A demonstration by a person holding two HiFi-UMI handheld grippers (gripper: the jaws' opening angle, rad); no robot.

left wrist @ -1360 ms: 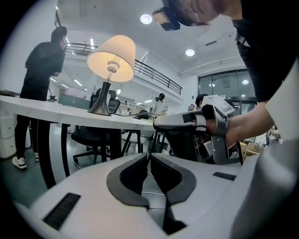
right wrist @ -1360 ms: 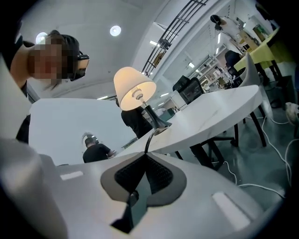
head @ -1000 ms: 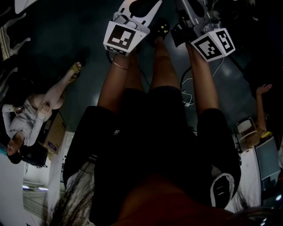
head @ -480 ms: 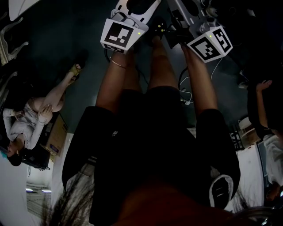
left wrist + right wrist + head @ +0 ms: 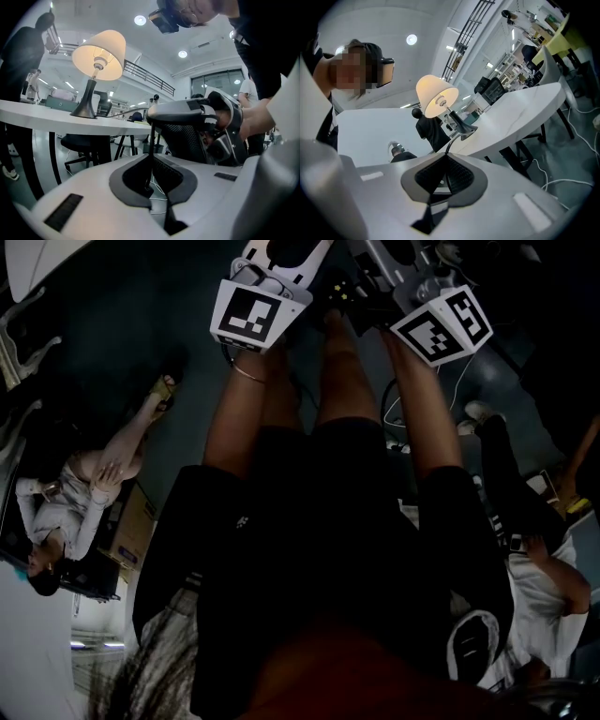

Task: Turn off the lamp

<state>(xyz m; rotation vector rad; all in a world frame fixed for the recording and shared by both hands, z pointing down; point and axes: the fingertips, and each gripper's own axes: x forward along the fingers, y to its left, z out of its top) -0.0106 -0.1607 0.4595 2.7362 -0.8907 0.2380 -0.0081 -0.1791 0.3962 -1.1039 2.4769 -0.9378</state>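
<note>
The lamp [image 5: 99, 49] is lit. It has a cream shade and a dark flared base [image 5: 84, 110], and it stands on a white table [image 5: 42, 116]. In the right gripper view the same lamp [image 5: 436, 96] glows on the curved table [image 5: 520, 112], well ahead of the jaws. My left gripper [image 5: 150, 180] is shut, with nothing seen between its pads. My right gripper [image 5: 446, 173] is also shut and empty. From the left gripper view the right gripper [image 5: 183, 111] hangs close ahead, with a hand behind it. In the dark head view both grippers [image 5: 281, 251] [image 5: 412, 277] are held out above my legs.
An office chair [image 5: 82, 145] is tucked under the table. A person in black [image 5: 431, 129] stands behind the table, and another [image 5: 23, 70] stands at its left. Cables [image 5: 576, 173] lie on the floor. One person sits at my left [image 5: 75, 493] and one crouches at my right [image 5: 534, 559].
Both grippers have barely moved. At the right of the head view a bystander has come closer and now fills the lower right.
</note>
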